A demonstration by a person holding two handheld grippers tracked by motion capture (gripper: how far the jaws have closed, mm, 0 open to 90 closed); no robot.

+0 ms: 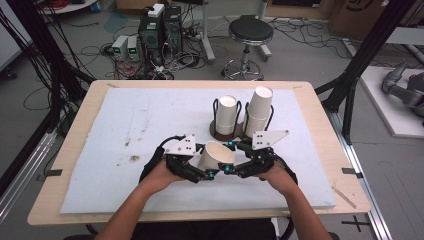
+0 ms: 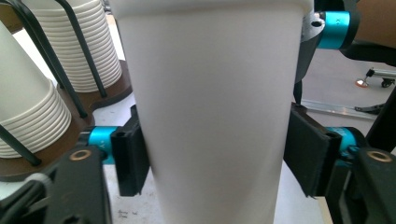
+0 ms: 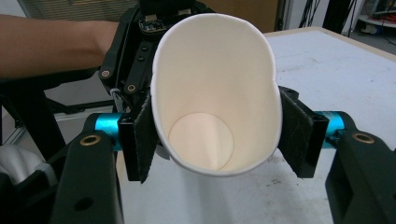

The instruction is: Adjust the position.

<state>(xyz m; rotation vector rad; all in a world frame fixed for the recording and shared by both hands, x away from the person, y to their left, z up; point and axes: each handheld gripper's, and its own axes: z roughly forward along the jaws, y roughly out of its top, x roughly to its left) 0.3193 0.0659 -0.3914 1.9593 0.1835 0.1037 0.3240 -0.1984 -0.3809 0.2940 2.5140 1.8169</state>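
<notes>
Soft, even room light falls from above, and the high view is bright but slightly soft in detail. The white mat on the tabletop shows no glare; faint shadows sit under the hands. Between the left claw jaws, the paper cup looks grey, shaded and blurred by closeness. Inside the right claw, the cup's rim is sharp, while the background behind it blurs.
</notes>
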